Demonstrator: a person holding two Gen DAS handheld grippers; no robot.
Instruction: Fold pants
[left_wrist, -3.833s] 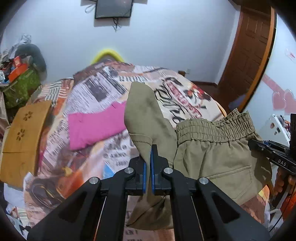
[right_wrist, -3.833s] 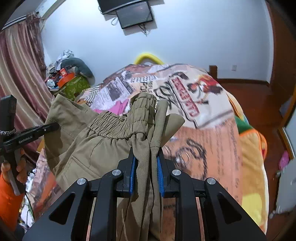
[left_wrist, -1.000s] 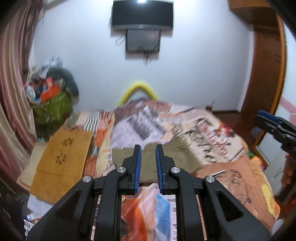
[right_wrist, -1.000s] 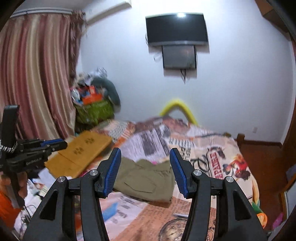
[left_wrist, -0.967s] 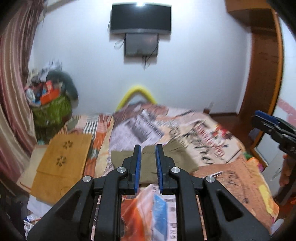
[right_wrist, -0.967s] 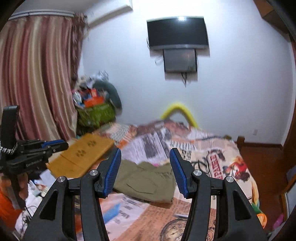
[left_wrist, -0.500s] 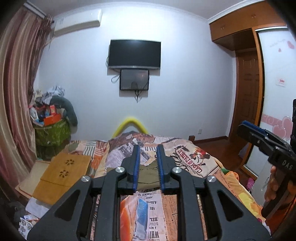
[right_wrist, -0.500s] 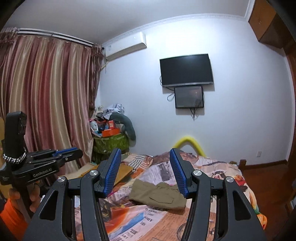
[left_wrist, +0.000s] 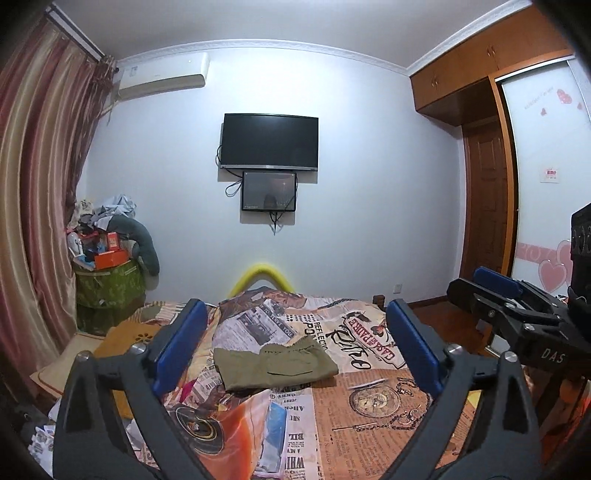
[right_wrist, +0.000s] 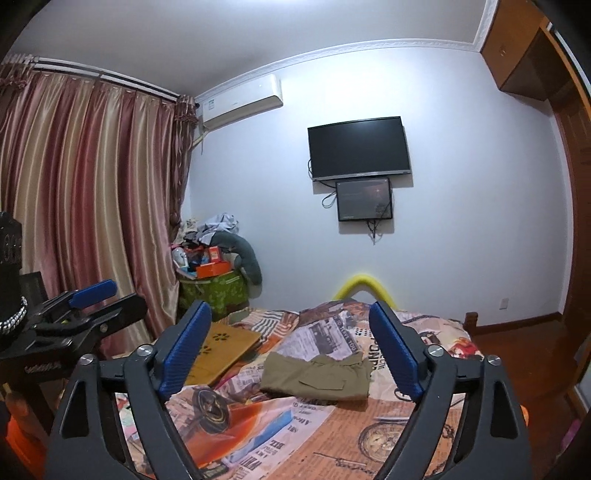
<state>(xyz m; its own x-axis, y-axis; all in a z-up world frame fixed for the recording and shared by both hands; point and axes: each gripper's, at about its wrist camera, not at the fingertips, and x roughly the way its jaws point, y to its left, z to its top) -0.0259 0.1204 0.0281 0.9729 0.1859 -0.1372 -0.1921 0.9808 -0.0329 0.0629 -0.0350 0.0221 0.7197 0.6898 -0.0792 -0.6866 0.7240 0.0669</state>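
The olive pants (left_wrist: 275, 365) lie folded into a flat rectangle on the printed bedspread (left_wrist: 369, 413), in the middle of the bed; they also show in the right wrist view (right_wrist: 317, 376). My left gripper (left_wrist: 295, 349) is open and empty, held well back from the pants and above the bed's near end. My right gripper (right_wrist: 291, 356) is open and empty too, also well back. Each gripper shows at the edge of the other's view: the right one (left_wrist: 513, 306) and the left one (right_wrist: 85, 306).
A wooden lap board (right_wrist: 221, 349) lies on the bed's left side. A green bin piled with clutter (left_wrist: 107, 280) stands by the curtain (right_wrist: 92, 206). A TV (left_wrist: 269, 142) hangs on the far wall. A wardrobe and door (left_wrist: 487, 206) are at the right.
Both grippers let go of the pants, which now lie folded on the bed, and pulled back and up. The left jaws have opened wide in the last half second.
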